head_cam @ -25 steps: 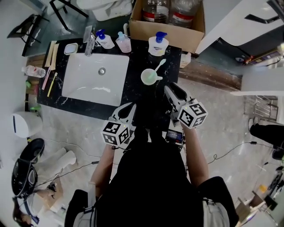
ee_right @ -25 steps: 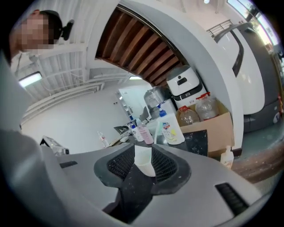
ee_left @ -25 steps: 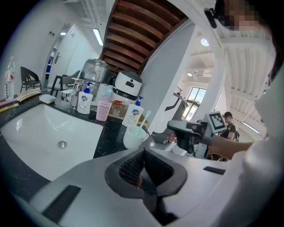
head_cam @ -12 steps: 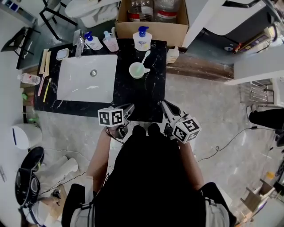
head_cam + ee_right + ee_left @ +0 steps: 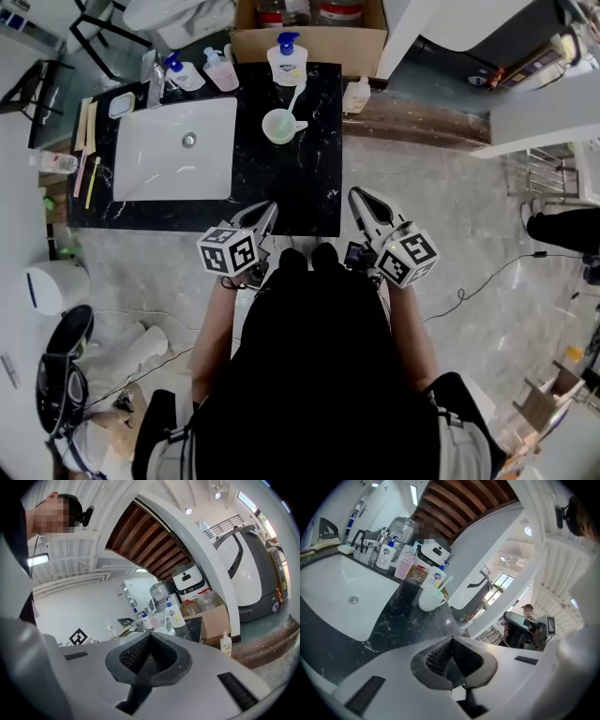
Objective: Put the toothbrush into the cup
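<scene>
A pale green cup (image 5: 278,127) stands on the black counter (image 5: 309,187), right of the sink, with a light toothbrush (image 5: 295,97) leaning in it. In the left gripper view, the cup (image 5: 431,600) and toothbrush (image 5: 445,584) are far ahead. My left gripper (image 5: 267,209) hangs over the counter's near edge, shut and empty. Off the counter's right corner and over the floor, my right gripper (image 5: 359,196) is shut on nothing. Its own view shows the cup (image 5: 161,630) just beyond the closed tips (image 5: 150,634).
A white sink (image 5: 176,150) fills the counter's left half. Pump bottles (image 5: 284,58) line the back edge, in front of a cardboard box (image 5: 309,36) of water jugs. More toothbrushes (image 5: 86,178) lie at the far left. A small bottle (image 5: 356,94) stands on the floor beside the counter.
Both grippers have drawn back from the cup toward the person. The right gripper, open near the cup a second ago, is now shut. The counter sits farther away in view.
</scene>
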The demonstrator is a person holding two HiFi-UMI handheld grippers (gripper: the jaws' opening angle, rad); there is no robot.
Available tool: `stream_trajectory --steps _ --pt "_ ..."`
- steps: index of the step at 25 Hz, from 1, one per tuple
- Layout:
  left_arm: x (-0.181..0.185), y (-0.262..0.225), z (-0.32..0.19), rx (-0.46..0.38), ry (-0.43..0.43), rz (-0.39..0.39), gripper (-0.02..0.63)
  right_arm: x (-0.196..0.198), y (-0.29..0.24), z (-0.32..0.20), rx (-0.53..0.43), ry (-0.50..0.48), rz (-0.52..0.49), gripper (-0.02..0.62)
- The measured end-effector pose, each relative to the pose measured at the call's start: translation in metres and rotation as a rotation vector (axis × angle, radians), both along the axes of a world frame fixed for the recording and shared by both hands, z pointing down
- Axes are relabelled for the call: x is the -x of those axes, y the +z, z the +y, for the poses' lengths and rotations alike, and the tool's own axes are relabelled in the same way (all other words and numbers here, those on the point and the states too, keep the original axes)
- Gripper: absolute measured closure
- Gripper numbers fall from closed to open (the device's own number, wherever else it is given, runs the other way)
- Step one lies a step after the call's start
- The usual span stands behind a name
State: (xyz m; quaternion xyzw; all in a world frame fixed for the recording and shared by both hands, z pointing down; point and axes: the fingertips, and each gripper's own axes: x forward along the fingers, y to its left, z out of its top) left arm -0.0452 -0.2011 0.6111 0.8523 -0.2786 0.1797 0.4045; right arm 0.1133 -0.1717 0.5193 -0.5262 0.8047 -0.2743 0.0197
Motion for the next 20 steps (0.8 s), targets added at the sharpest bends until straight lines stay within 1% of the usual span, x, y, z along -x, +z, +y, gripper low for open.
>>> stream_trajectory --steps 4,7,11,17,20 --pt "0.008 -0.005 0.01 -0.019 -0.022 -0.022 0.597 0.004 -0.006 0.0 -0.011 -0.023 -0.052 0.581" --pt "0.013 -0.01 0.014 -0.039 -0.026 -0.039 0.597 0.011 -0.008 -0.001 -0.013 -0.061 -0.041 0.581" --pt "0.015 -0.017 0.017 -0.077 -0.013 -0.055 0.597 0.02 -0.005 -0.002 -0.012 -0.103 -0.054 0.581" --pt "0.017 -0.032 0.022 -0.154 -0.002 -0.099 0.597 0.025 -0.002 -0.001 0.014 -0.125 -0.063 0.581" --pt "0.017 -0.041 0.022 -0.189 -0.005 -0.087 0.597 0.026 -0.001 0.0 0.019 -0.134 -0.063 0.581"
